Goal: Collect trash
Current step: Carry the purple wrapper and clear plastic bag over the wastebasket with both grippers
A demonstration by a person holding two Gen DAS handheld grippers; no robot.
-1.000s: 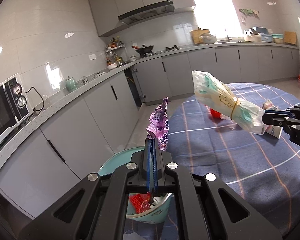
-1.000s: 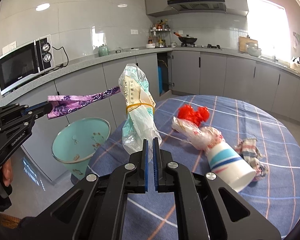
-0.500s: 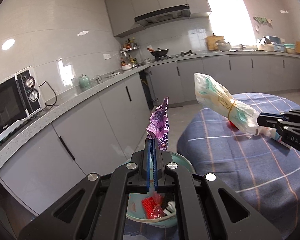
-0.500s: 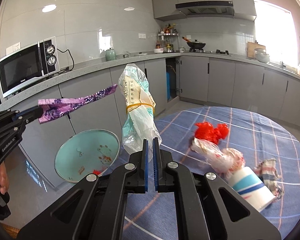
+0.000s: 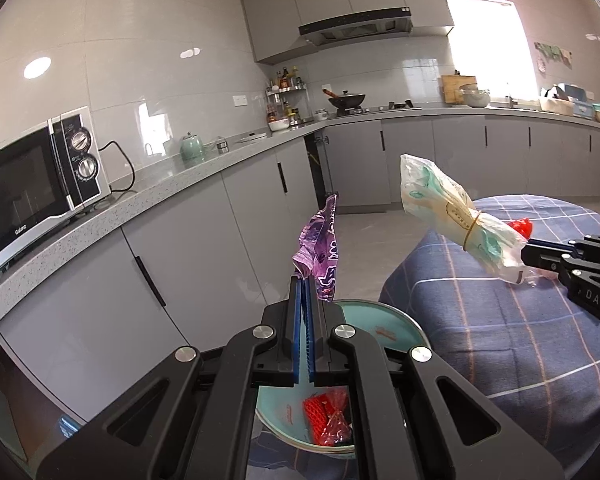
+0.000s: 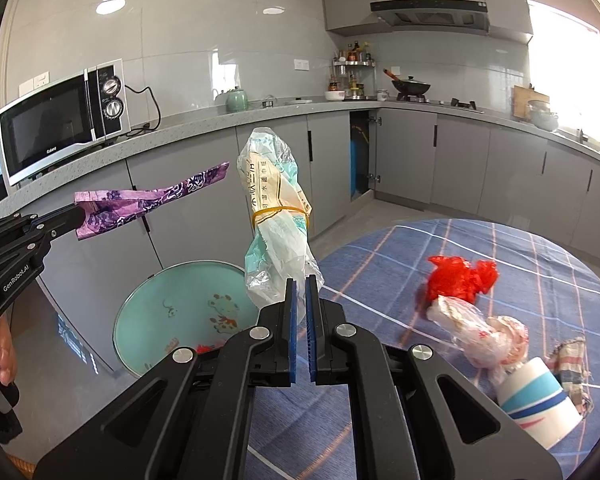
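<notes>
If either gripper, left [image 5: 303, 280] clamping the purple wrapper [image 5: 320, 248], right [image 6: 301, 284] the banded bag [image 6: 276, 216], releases early, trash misses the bin [image 6: 172, 312] at 7 o'clock.

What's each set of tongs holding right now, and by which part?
Left tongs: purple wrapper, pinched at its lower end. Right tongs: rubber-banded plastic bag, pinched at its lower loose end.

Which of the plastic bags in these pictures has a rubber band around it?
The clear bag pinched in the right gripper. A yellow rubber band circles its middle; the red bag and crumpled bag on the table have none.
</notes>
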